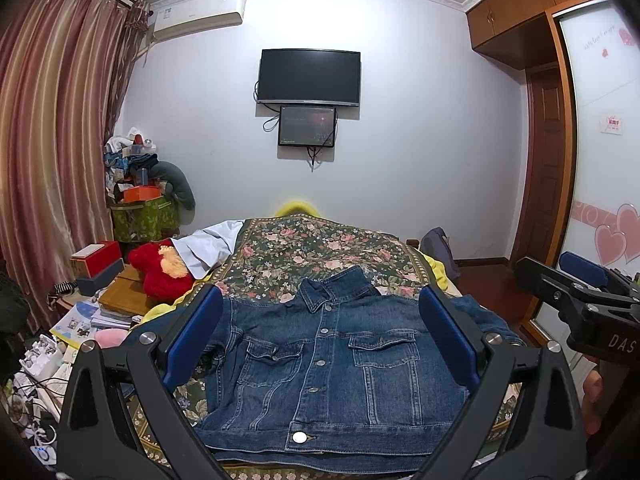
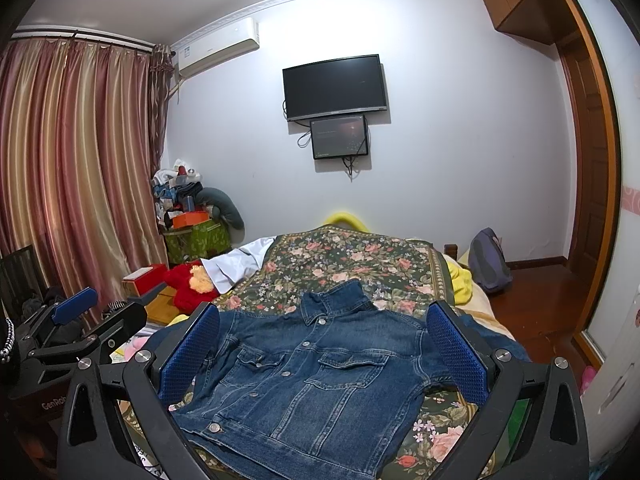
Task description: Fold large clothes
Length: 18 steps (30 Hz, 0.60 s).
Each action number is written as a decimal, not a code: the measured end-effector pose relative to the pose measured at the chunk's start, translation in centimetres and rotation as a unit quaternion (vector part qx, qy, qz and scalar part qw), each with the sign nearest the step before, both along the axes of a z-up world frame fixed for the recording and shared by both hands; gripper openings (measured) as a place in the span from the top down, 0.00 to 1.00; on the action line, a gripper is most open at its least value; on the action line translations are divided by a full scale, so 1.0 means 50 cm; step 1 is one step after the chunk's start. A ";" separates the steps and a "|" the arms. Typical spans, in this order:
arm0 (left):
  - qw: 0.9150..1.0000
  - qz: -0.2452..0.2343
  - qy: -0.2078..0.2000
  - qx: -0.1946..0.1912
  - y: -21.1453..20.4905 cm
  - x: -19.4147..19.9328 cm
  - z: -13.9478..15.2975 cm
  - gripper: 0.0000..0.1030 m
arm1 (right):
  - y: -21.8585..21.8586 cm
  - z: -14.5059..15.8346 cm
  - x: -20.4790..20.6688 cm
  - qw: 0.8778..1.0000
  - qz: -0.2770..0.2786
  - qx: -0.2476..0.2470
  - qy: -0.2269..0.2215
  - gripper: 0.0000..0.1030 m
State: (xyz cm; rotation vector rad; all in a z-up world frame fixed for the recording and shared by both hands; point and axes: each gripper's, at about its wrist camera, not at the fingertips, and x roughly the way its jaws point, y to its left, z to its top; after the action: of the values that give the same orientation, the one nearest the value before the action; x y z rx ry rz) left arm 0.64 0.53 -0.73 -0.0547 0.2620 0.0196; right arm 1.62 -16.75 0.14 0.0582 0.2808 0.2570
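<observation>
Jacket (image 1: 328, 364): laid flat, buttoned, front up, on the near end of the bed (image 1: 320, 248).
Left gripper (image 1: 320, 340): spread wide, nothing held.
Right gripper (image 2: 324, 354): spread wide, nothing held.

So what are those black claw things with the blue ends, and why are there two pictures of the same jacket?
Those are two grabbing tools. A person holds one in each hand; there is no robot. Each tool carries a camera looking forward along its own two fingers, so you get two pictures. One picture comes from the left gripper, and the other from the right gripper. Each picture also shows the other tool off at the side. The blue parts are soft-looking pads on the fingers. On the bed, over the flowery bedspread, lies a blue denim jacket, buttoned and front side up. Both tools are open, above the jacket, and hold nothing. The jacket is not folded yet.
</observation>
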 end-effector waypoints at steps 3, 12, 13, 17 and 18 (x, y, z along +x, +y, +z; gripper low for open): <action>1.000 0.000 0.000 0.000 0.000 0.000 0.000 0.04 | -0.001 0.000 -0.001 1.000 0.000 0.000 0.000 0.00; 1.000 -0.003 0.000 0.000 -0.002 0.000 0.004 0.03 | -0.001 0.001 -0.002 1.000 0.000 0.000 0.000 0.00; 1.000 -0.003 0.000 0.000 -0.002 0.000 0.005 0.03 | 0.000 0.000 0.000 1.000 0.000 0.000 0.000 0.00; 1.000 -0.005 -0.001 -0.002 -0.005 0.001 0.006 0.03 | 0.000 0.000 -0.002 1.000 0.000 -0.001 0.000 0.00; 1.000 -0.005 -0.001 -0.002 -0.005 0.001 0.007 0.03 | 0.000 0.000 0.000 1.000 0.000 -0.001 0.000 0.00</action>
State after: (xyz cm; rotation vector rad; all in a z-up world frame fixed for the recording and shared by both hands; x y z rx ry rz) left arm 0.70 0.29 -0.39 -0.0568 0.2611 0.0095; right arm 1.62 -16.75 0.15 0.0569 0.2804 0.2560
